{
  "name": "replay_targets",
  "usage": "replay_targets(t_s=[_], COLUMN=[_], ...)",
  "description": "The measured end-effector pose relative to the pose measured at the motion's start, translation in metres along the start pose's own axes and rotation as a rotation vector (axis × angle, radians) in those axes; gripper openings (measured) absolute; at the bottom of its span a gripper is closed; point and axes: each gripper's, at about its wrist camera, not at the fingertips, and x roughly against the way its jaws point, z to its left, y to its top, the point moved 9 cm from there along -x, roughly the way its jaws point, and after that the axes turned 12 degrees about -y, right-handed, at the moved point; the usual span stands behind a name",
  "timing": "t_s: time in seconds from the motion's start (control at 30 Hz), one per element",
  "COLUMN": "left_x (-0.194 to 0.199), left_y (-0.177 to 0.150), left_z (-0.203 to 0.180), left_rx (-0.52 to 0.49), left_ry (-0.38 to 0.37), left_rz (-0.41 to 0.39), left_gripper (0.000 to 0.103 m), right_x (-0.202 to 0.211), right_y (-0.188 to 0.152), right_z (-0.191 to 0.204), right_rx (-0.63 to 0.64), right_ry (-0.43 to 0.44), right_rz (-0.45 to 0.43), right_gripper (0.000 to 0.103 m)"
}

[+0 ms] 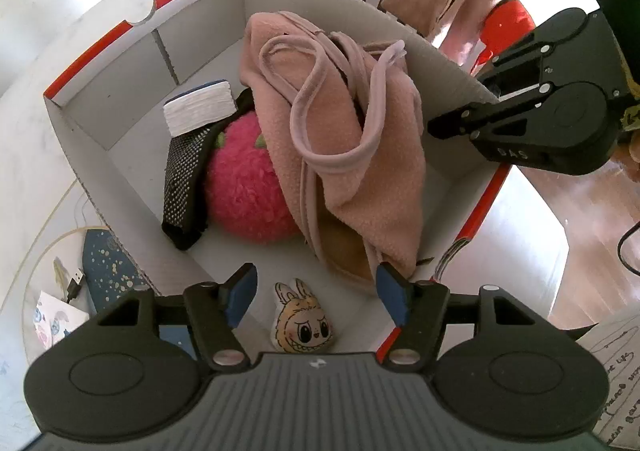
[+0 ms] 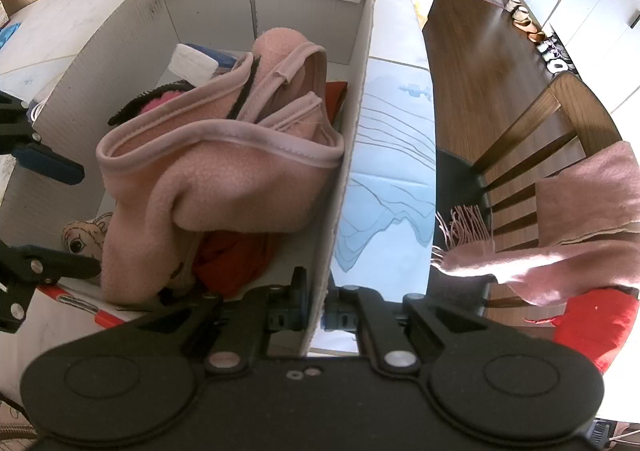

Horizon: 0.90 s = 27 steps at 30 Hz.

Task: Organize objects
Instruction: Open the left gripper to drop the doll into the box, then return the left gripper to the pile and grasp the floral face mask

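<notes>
Bunny toy (image 1: 302, 325) lies in box (image 1: 132, 123) below parted left jaws; right jaws clamp its wall.

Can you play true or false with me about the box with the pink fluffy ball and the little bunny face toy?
1. The bunny toy lies inside the box. True.
2. The left gripper squeezes the bunny toy. False: its jaws stand open above it.
3. The right gripper pinches the box wall. True.
4. The pink ball sits on top of the pink blanket. False: it lies beside it, partly underneath.
5. The box is empty. False: it holds several things.
</notes>
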Motion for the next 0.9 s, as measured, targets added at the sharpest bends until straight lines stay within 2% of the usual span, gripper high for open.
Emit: replay_targets(t_s=[0.3, 0.73, 0.9], left_x=[0.013, 0.077, 0.104], left_y=[0.002, -0.003, -0.016], left_z=[-0.002, 0.006, 0.027], left_rx=[0.015, 0.097, 0.163], left_ry=[-0.014, 0.017, 0.053], left_rz=[-0.075, -0.282, -0.358], left_gripper=[0.065, 0.065, 0.071], right_x=[-0.001, 0.001, 0.001], right_y=[0.000, -0.001, -0.002], right_z=[0.000, 0.000, 0.000], right_rx=[0.000, -0.001, -0.002], right_ry=[0.000, 0.000, 0.000], right_rz=[0.000, -0.004, -0.002], right_gripper=[0.005, 0.005, 0.005])
